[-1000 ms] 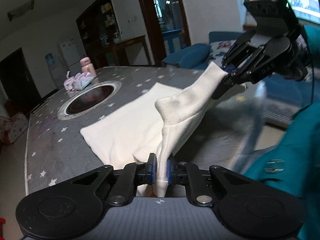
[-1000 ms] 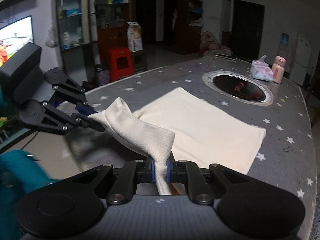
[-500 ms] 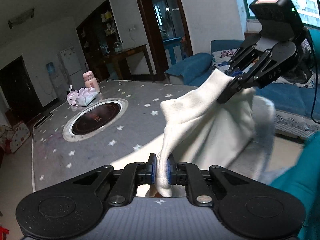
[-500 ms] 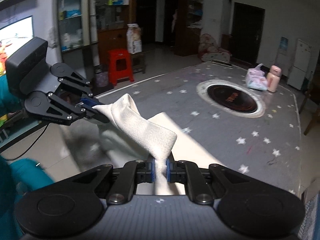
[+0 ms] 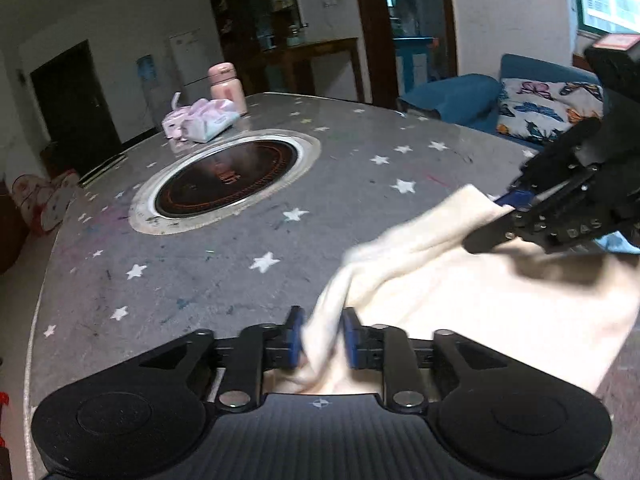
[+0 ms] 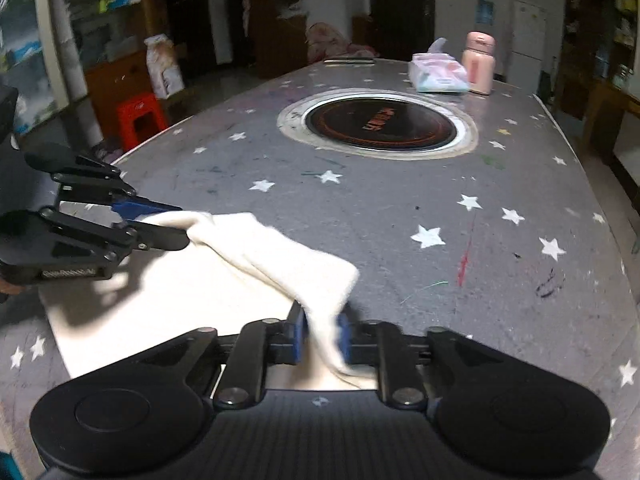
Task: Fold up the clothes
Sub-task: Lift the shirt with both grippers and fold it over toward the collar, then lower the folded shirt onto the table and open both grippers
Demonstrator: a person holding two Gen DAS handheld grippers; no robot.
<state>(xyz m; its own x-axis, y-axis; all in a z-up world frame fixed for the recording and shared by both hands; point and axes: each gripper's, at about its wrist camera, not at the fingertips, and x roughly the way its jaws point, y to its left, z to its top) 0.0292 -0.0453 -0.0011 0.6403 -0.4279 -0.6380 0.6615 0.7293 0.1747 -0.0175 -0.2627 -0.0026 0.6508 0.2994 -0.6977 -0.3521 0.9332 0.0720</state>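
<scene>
A cream-white cloth [image 5: 472, 300] lies on the grey star-patterned table [image 5: 208, 264], folded over itself. My left gripper [image 5: 319, 338] has its blue pads a little apart with the cloth's near corner between them. My right gripper [image 6: 321, 338] likewise stands slightly parted around the other corner of the cloth [image 6: 280, 264]. In the left wrist view the right gripper [image 5: 516, 204] shows at the right, with the cloth edge between its fingertips. In the right wrist view the left gripper [image 6: 160, 222] shows at the left, its fingertips at the cloth's edge.
A round inset hotplate [image 5: 226, 178] sits mid-table. Behind it are a pink tissue pack [image 5: 202, 120] and a pink bottle [image 5: 226, 86]. A blue sofa [image 5: 520, 92] stands past the table's right edge. A red stool [image 6: 140, 118] stands on the floor at the left.
Both grippers carried the lifted cloth edge forward and down onto the table, folding it over. Their jaws, tightly shut before, now stand slightly parted around the cloth.
</scene>
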